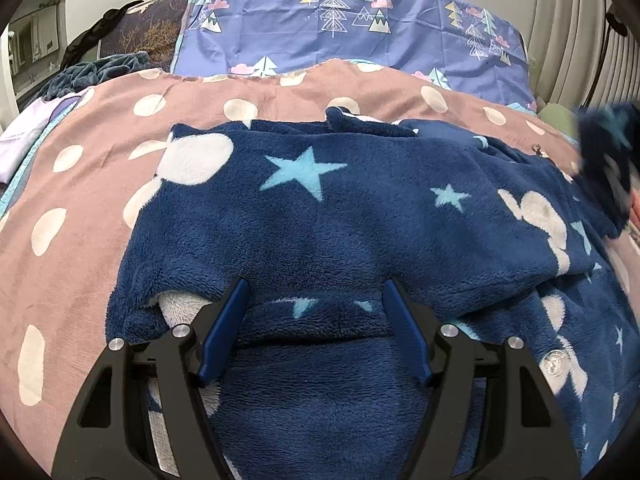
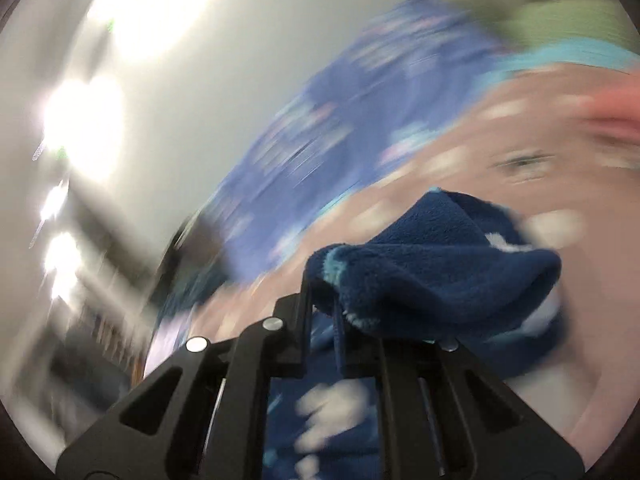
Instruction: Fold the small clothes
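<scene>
A navy fleece garment (image 1: 340, 216) with light blue stars and white blobs lies on a pink spotted bedspread (image 1: 72, 208). My left gripper (image 1: 316, 292) is open, its blue fingers (image 1: 224, 328) spread over the garment's near fold. My right gripper (image 2: 324, 292) is shut on a part of the same garment (image 2: 432, 264) and holds it lifted; the cloth drapes over the fingers. In the left wrist view the lifted part shows blurred at the far right (image 1: 608, 152). The right wrist view is motion-blurred.
A blue pillowcase with tree prints (image 1: 340, 24) stands at the bed's head. A dark grey blanket (image 1: 92, 72) and a lilac cloth (image 1: 24, 136) lie at the left. A clear snap button (image 1: 554, 360) shows on the garment.
</scene>
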Motion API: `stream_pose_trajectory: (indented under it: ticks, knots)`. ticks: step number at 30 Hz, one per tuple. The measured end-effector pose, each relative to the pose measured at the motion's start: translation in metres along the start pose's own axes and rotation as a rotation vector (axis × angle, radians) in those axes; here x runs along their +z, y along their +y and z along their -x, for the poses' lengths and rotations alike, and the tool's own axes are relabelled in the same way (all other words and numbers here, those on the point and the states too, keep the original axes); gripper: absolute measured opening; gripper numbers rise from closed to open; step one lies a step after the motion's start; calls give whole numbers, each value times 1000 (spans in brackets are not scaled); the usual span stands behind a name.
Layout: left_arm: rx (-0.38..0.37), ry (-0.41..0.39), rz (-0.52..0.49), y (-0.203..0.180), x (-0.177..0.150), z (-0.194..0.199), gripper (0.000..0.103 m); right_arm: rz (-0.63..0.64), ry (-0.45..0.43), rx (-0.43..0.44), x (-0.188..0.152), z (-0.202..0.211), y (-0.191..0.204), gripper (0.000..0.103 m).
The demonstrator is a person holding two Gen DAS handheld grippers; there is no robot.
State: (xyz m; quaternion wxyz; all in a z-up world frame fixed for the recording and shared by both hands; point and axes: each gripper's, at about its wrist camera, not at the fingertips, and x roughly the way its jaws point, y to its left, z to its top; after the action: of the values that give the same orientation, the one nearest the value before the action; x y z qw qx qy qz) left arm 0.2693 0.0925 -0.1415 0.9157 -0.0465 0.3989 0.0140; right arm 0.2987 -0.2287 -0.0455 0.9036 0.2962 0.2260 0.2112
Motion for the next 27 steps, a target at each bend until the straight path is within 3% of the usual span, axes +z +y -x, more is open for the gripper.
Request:
stream_pose_trajectory:
  ticks: [2,4,6,8,11,13,16,20,22,24,27]
  knots:
    - [-16,-3,12,2,0,1,71,124,116,48,-24,-30,36,11]
    - [-27,-5,20,3,0,1,71,221,234,30,-54,-58,53,16]
    - [-43,-8,29,5,0,2,72,230,349,11,-79,-76,48,22]
    - [-63,-8,34,6,-1,2,76,185,399,3,-88,-81,34,29]
    - [-81,-9,35,6,-2,2,80,121,367,7,-85,-62,11,42]
    - [-83,-8,31,4,-2,2,81,61,340,15,-79,-52,-2,45]
    - [-78,-9,26,2,-3,3,82,-82,345,24,-69,-43,-29,46]
    - [-76,-52,-8,-6,-1,16,82,-121,284,-17,-60,-21,-46,46]
    - [-116,-111,-103,-27,1,32,82,-103,277,-54,-55,-16,-50,44]
    - [-101,-150,-235,-59,3,42,82,-84,243,-67,-56,-13,-56,42]
    - [-97,-165,-402,-106,11,43,83,-60,260,-80,-63,-22,-60,42]
